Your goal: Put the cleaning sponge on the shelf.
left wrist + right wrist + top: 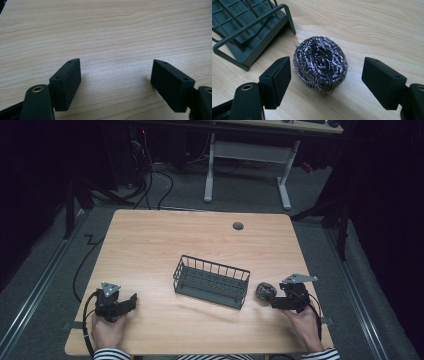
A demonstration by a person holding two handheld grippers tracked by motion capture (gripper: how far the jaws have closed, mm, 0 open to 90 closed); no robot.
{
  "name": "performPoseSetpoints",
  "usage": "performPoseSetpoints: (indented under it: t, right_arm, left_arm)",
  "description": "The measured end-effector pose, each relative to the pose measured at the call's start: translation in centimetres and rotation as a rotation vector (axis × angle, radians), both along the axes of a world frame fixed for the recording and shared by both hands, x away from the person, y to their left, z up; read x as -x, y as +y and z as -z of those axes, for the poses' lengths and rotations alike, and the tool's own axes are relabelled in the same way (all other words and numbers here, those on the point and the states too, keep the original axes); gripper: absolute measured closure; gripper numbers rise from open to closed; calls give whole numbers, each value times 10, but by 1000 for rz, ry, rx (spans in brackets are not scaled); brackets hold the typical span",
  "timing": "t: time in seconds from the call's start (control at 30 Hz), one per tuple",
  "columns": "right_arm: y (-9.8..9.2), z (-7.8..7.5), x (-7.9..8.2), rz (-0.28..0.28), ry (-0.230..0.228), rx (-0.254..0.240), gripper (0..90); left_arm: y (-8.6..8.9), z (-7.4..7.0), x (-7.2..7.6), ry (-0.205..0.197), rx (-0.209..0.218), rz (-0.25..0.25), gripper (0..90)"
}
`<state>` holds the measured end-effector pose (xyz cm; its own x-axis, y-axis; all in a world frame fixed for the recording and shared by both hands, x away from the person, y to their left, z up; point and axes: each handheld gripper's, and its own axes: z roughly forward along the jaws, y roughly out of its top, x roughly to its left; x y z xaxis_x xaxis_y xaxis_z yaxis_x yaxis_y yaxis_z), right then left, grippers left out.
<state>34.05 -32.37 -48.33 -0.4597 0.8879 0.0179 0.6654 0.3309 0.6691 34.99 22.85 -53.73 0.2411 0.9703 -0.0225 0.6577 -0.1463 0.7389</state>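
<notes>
Right gripper (325,80): jaws spread wide, pads clear of the steel wool scourer (320,63); scourer lies on the table (150,250) just right of the wire basket (211,281). Left gripper (116,83): jaws apart over bare wood; nothing between them.

Left hand (106,331): comes in over the table's near edge close to its near-left corner, striped sleeve at the wrist, wrapped round the gripper's body.
Left gripper (131,301): low over the table, pointing toward the table's right side; jaws wide apart with nothing between them.
Right hand (305,326): comes in over the near edge close to the near-right corner, striped sleeve at the wrist.
Right gripper (270,298): low, pointing toward the table's left side; jaws spread wide, pads pressing on nothing.
</notes>
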Motion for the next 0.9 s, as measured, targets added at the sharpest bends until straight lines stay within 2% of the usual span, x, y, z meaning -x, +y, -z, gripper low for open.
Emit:
performPoseSetpoints:
  t: [0.1,0.33,0.47,0.53,0.67,0.9]
  right_arm:
    - [3,2,-4,-7,6,9,236]
    - [11,13,-16,-19,65,57,236]
    - [13,16,-18,-27,82,66,258]
    - [14,17,-18,-30,81,63,269]
    - [16,18,-18,-44,90,90,301]
    - [15,16,-16,-38,91,85,347]
  left_arm:
    - [0,0,0,0,1,0,248]
    - [0,0,0,-1,2,-1,248]
    - [0,0,0,0,3,-1,248]
    - [1,0,0,-1,5,-1,248]
    - [1,0,0,-1,8,-2,248]
    - [1,0,0,-2,12,-3,248]
